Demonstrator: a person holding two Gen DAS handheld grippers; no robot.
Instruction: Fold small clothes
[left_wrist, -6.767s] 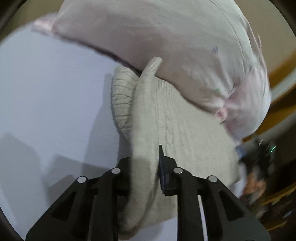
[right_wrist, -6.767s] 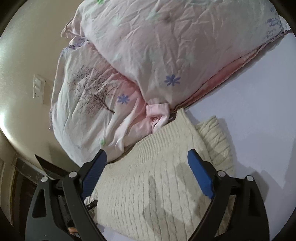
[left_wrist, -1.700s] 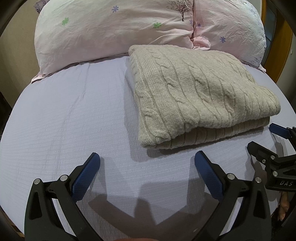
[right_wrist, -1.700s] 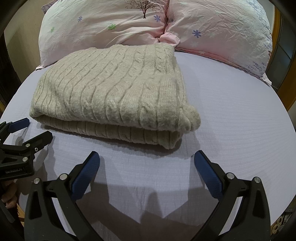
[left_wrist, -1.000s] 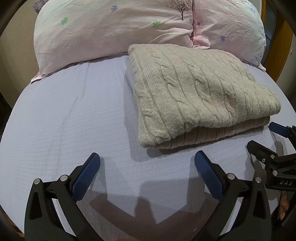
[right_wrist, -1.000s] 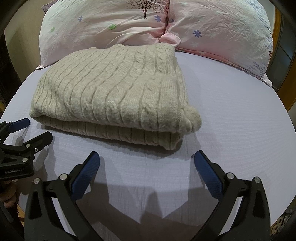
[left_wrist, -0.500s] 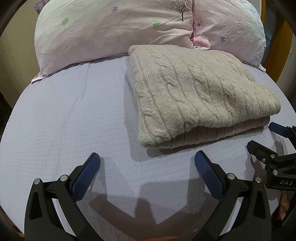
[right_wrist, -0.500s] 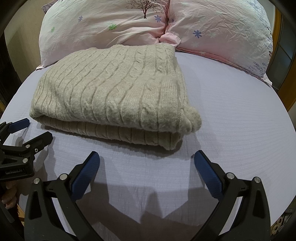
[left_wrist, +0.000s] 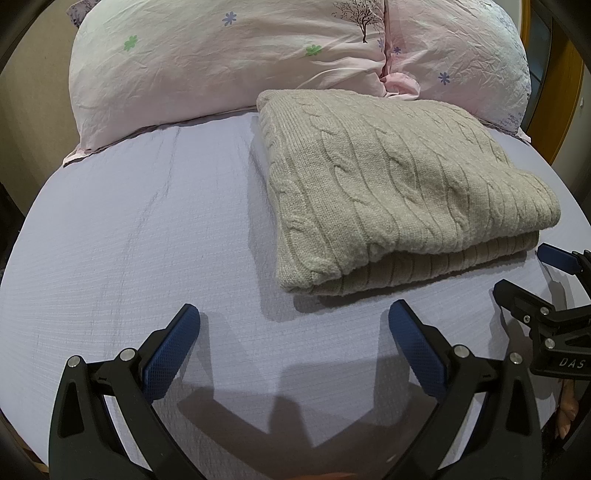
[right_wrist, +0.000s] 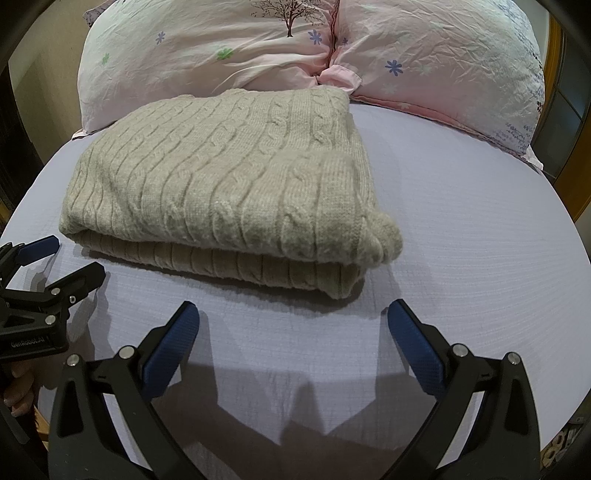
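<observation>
A beige cable-knit sweater (left_wrist: 399, 188) lies folded in a flat rectangle on the lilac bed sheet (left_wrist: 129, 240); it also shows in the right wrist view (right_wrist: 229, 184). My left gripper (left_wrist: 293, 325) is open and empty, a little in front of the sweater's near edge. My right gripper (right_wrist: 291, 321) is open and empty, also in front of the sweater's near edge. Each gripper shows at the side of the other's view: the right one (left_wrist: 532, 273), the left one (right_wrist: 55, 258). Neither touches the sweater.
Two pink floral pillows (left_wrist: 229, 55) (right_wrist: 443, 55) lie along the head of the bed, right behind the sweater. A wooden frame (left_wrist: 561, 81) stands at the right. The sheet (right_wrist: 480, 221) stretches to both sides of the sweater.
Since 6.8 s ago the left gripper has let go of the sweater, and both grippers have drawn back. Over the last second nothing has visibly moved.
</observation>
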